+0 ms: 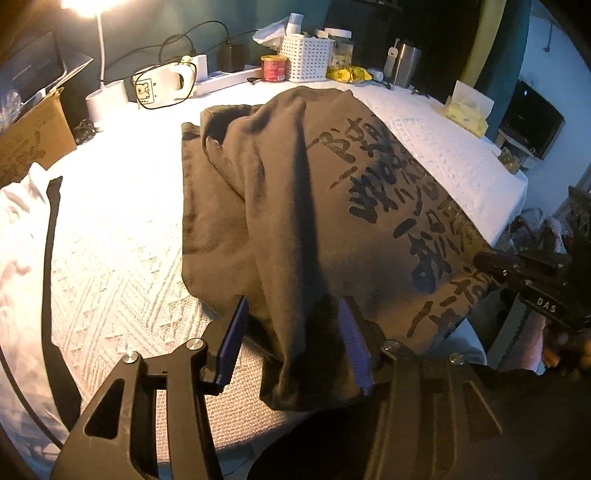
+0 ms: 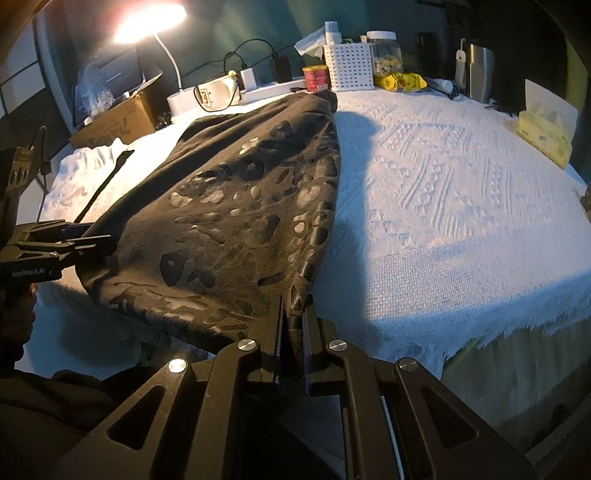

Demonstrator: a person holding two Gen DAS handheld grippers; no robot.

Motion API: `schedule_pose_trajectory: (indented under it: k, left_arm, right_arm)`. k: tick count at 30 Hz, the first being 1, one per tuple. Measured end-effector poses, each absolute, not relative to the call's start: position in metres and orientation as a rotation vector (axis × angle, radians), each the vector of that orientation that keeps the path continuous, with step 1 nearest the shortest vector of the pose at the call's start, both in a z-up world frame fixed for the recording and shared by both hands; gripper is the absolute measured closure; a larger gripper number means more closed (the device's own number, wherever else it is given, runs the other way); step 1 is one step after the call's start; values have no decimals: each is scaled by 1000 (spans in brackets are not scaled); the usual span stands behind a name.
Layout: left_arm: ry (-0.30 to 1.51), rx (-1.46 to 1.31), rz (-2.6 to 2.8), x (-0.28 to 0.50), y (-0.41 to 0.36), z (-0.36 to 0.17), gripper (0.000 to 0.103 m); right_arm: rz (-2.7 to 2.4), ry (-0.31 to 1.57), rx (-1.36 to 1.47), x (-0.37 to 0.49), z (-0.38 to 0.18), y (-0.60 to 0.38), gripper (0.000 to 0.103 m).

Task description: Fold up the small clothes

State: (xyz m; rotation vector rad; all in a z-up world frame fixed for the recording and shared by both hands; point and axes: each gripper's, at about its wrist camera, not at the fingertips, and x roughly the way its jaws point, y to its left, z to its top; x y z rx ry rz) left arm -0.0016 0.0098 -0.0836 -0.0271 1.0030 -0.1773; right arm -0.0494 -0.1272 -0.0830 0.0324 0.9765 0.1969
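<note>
I have the dark brown shirt point(image 1: 314, 192) spread over the white bedspread point(image 1: 122, 258), its near hem hanging at the table's front edge where both tongs can reach it. The printed side faces up, and the far part is already doubled over on itself, so I judge I am partway into a fold, with the near hem as the edge that gets carried next. The two tools sit at opposite near corners, which would keep the cloth taut between them and stop it sagging in the middle.

My right gripper point(image 2: 293, 332) is clenched on the hem: the two jaws stand almost together, with a thin layer of brown fabric pinched between the pads. It anchors that corner just at the edge of the bedspread.

My left gripper point(image 1: 291, 332) stands about half open. A bunched ridge of the shirt lies between its blue pads point(image 1: 232, 339). The right-hand pad lies against the fabric, while the left-hand one seems to stand clear of it, so I read this side as released, not gripping. The cloth rests there by its own weight.

The clutter along the far edge, such as the white basket point(image 1: 306, 59) and the lamp point(image 2: 147, 18), is well apart from the shirt.
</note>
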Motion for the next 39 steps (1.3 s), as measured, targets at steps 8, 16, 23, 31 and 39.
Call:
schedule_pose_trajectory:
  k: [8, 16, 23, 31, 39]
  left_arm:
    - [998, -17, -177, 8, 11, -79, 53]
    - [974, -57, -142, 26, 21, -72, 37]
    - [987, -64, -119, 44, 26, -73, 37]
    - [980, -107, -82, 73, 44, -74, 37]
    - [972, -141, -55, 107, 60, -76, 37]
  right_arm:
    - [179, 987, 33, -44, -75, -130, 88]
    - [198, 994, 37, -32, -73, -131, 88]
    - [192, 981, 50, -14, -66, -136, 44]
    - [198, 984, 38, 23, -65, -139, 44]
    - [199, 978, 46, 69, -70, -149, 44]
